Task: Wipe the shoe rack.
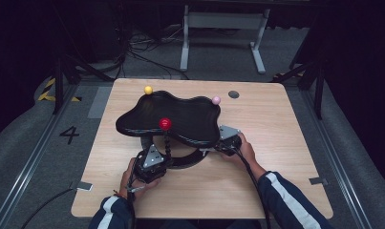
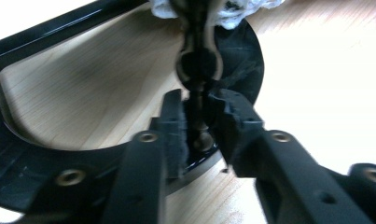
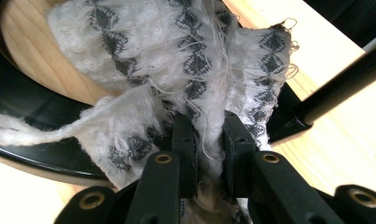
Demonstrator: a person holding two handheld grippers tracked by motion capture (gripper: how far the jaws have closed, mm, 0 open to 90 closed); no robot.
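A dark room with grey floor surrounds a light wooden table (image 1: pixel 276 143) in the middle of the high view. At the table's centre stands a black stand with a wavy tray top (image 1: pixel 180 117) over a ring base (image 2: pixel 31 163); its posts end in a yellow ball (image 1: pixel 148 89) at upper centre, a pink ball (image 1: pixel 216 100) to the right, and a red ball (image 1: pixel 165 123) in front. Below the tray, the left gripper (image 2: pixel 195 116) is clamped on the red ball's thin post (image 2: pixel 197 70). At the tray's right edge, the right gripper (image 3: pixel 209 135) pinches a white cloth with grey diamonds (image 3: pixel 176 56) (frayed threads hang loose), bunched over the ring base.
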